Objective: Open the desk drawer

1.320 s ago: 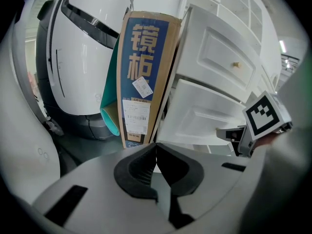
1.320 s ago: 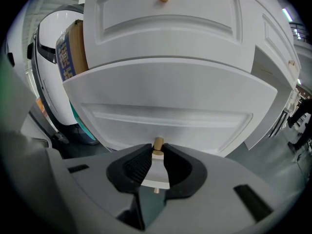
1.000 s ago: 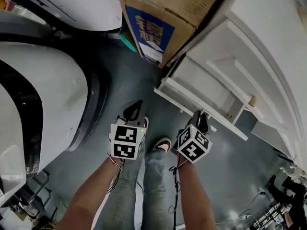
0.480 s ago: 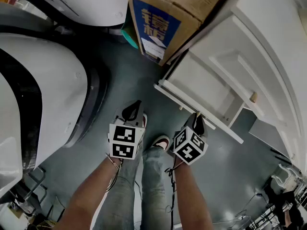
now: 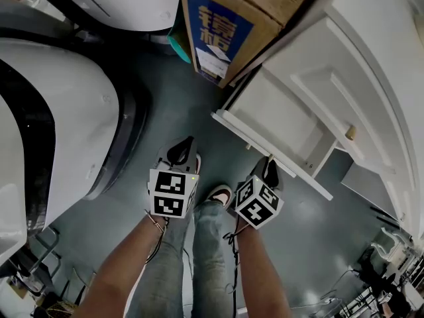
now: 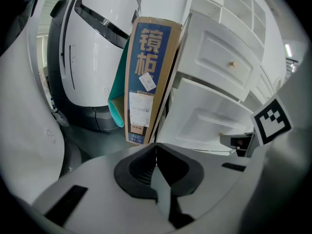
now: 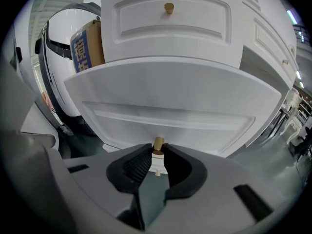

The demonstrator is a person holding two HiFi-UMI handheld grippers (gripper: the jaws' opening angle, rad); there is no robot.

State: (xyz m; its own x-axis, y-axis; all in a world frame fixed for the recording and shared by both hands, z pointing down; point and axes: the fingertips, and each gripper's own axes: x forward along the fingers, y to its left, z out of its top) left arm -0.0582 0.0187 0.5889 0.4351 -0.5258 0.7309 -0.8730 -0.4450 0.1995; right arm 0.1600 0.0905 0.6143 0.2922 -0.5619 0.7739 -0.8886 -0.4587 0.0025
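Note:
The white desk's lower drawer (image 5: 271, 121) stands pulled out from the desk, its front (image 7: 170, 96) filling the right gripper view. My right gripper (image 5: 270, 167) is shut on that drawer's small brass knob (image 7: 158, 142), with the black pads pressing it from both sides (image 7: 157, 150). Above it, the upper drawer (image 7: 170, 18) stays closed, its own knob (image 7: 168, 7) untouched. My left gripper (image 5: 182, 152) hangs beside the right one, off the desk, shut with nothing in it (image 6: 156, 147).
A tall cardboard box (image 5: 218, 32) with a blue label leans against the desk's left side, a teal roll (image 6: 114, 111) behind it. A large white rounded machine (image 5: 53, 124) fills the left. The person's leg and shoe (image 5: 218, 194) stand on the grey floor between the grippers.
The right gripper has shifted slightly left and back with the knob in it. The left gripper has stayed about where it was.

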